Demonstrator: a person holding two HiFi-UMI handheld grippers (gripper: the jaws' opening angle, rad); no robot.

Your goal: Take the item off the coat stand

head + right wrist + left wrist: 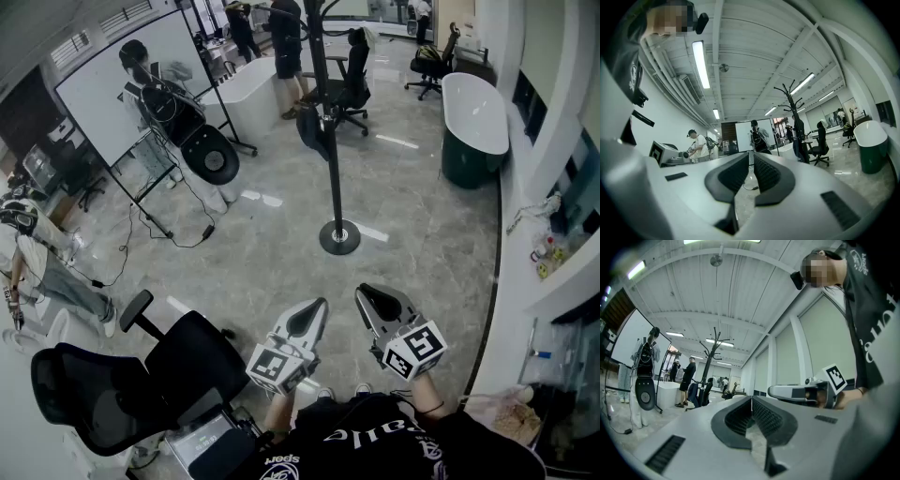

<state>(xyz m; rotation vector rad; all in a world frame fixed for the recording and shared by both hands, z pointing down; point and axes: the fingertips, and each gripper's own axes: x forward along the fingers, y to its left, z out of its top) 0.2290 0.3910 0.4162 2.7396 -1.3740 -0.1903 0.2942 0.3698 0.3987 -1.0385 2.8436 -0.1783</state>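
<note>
While left tongs (317, 307) and right tongs (367, 296) sit pressed together, the dark item (312, 132), perhaps clothing, hangs well ahead.

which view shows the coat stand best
The head view: the coat stand shows its pole, round base and a dark item hanging on it. Both gripper views show it small and far off, hooks against the ceiling.

Coat stand (334, 178) on floor (422, 225) (glossy marble)

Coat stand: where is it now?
Head view, upper centre: the coat stand stands on the floor ahead of the person, a dark item hanging on it, a black office chair just behind.
</note>
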